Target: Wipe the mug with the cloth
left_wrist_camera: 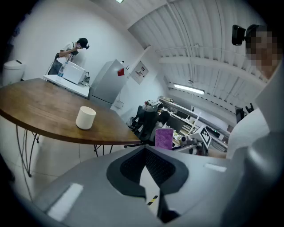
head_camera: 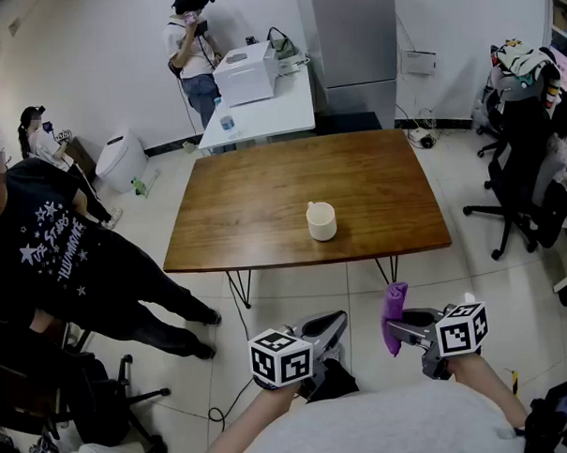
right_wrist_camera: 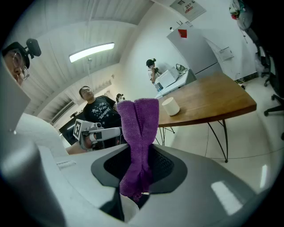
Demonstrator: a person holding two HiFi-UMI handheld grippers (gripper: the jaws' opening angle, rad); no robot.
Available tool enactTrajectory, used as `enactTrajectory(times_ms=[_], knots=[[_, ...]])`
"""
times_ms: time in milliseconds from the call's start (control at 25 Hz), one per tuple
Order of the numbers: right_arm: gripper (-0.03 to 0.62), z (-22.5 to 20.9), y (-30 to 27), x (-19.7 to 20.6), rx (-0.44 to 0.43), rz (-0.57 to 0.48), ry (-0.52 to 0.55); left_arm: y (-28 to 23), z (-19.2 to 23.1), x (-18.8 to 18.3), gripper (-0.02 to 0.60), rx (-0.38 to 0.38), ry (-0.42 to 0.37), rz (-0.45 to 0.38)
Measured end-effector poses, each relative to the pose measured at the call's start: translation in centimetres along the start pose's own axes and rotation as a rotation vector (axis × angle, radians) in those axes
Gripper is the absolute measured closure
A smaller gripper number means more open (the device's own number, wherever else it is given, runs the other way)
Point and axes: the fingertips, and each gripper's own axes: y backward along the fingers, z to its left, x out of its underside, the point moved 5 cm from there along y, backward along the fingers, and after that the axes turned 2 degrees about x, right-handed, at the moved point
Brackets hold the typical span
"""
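Showing the scene from the head view, the legend runs as follows. A cream mug [head_camera: 322,220] stands upright on the brown wooden worktop [head_camera: 254,199], toward its near edge and right of centre. Both grippers are held over the tiled floor [head_camera: 296,291], short of that near edge and well apart from the mug.

Left gripper [head_camera: 338,322]: the jaws are pressed together along their whole length, and its own view shows nothing between them. It points slightly downward, with the mug ahead and to its left.

Right gripper [head_camera: 394,332]: the jaws are clamped on a purple cloth [head_camera: 395,308]. The cloth is gathered into a folded strip that stands up out of the jaws, with a short end bunched below the pads. In the right gripper view the mug appears just to the right of the cloth's upper edge, far beyond it on the worktop.

Surroundings: a white table [head_camera: 264,114] behind the worktop carries a white box-shaped machine [head_camera: 246,72], with a person [head_camera: 193,46] standing at its far end. A person in a dark star-printed shirt [head_camera: 50,250] stands at the left. Black office chairs [head_camera: 525,182] draped with clothing stand at the right.
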Motion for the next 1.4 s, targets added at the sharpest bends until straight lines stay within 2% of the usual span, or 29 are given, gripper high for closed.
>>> enactTrajectory(times_ms=[320, 560, 680, 920, 1200, 1400], knots=[[0.476, -6.5, -10.1, -11.0, 0.032, -0.006, -0.036, -2.5, 14.6, -8.5, 0.584, 0.012, 0.029, 0.005], [0.476, -9.3, -15.4, -16.9, 0.049, -0.007, -0.056, -4.3, 21.7, -12.8, 0.586, 0.042, 0.041, 0.033], [0.476, -10.3, -17.0, -18.6, 0.054, -0.009, -0.061, -5.6, 23.5, -14.0, 0.586, 0.057, 0.04, 0.057], [0.476, -12.3, -17.9, -20.6, 0.044, -0.012, -0.075, -8.0, 24.4, -15.3, 0.585, 0.082, 0.027, 0.088], [0.476, -14.2, -18.3, -22.9, 0.005, -0.008, -0.073, -8.3, 25.9, -16.6, 0.584, 0.038, 0.022, 0.079], [0.476, -15.7, -19.3, -24.2, -0.011, -0.01, -0.073, -8.7, 27.2, -16.9, 0.586, 0.056, 0.016, 0.06]])
